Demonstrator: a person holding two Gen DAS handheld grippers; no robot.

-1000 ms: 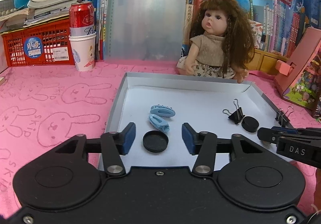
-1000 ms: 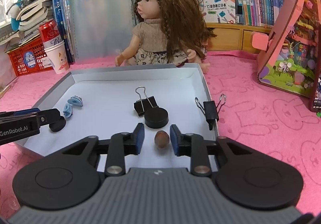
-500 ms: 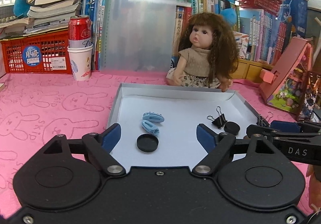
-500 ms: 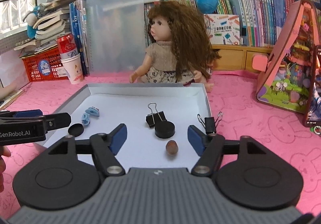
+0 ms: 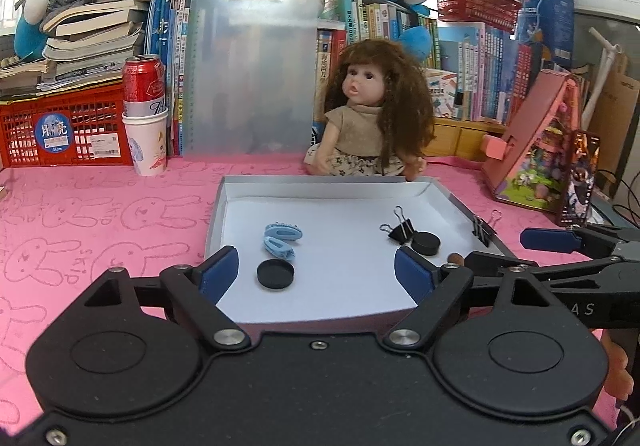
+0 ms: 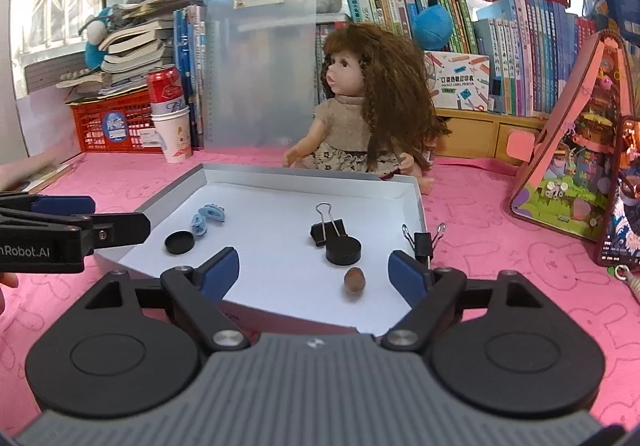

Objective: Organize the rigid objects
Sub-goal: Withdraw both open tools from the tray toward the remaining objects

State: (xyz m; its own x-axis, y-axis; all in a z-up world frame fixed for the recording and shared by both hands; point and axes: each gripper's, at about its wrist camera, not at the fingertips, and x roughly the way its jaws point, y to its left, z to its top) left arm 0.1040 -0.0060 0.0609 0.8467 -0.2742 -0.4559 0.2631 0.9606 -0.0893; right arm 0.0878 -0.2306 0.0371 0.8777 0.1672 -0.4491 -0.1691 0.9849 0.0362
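Right wrist view shows the right gripper (image 6: 314,272) just opened wide and empty over the brown nut (image 6: 354,280) at lower centre of the tray (image 6: 280,176), the left gripper (image 5: 316,272) likewise wide and empty, so each should lift straight clear without nudging pieces.

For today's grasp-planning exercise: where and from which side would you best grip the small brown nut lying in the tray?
Grip the nut across its narrow middle, coming from above. It lies on the tray floor, with clear space on both sides for the fingers.
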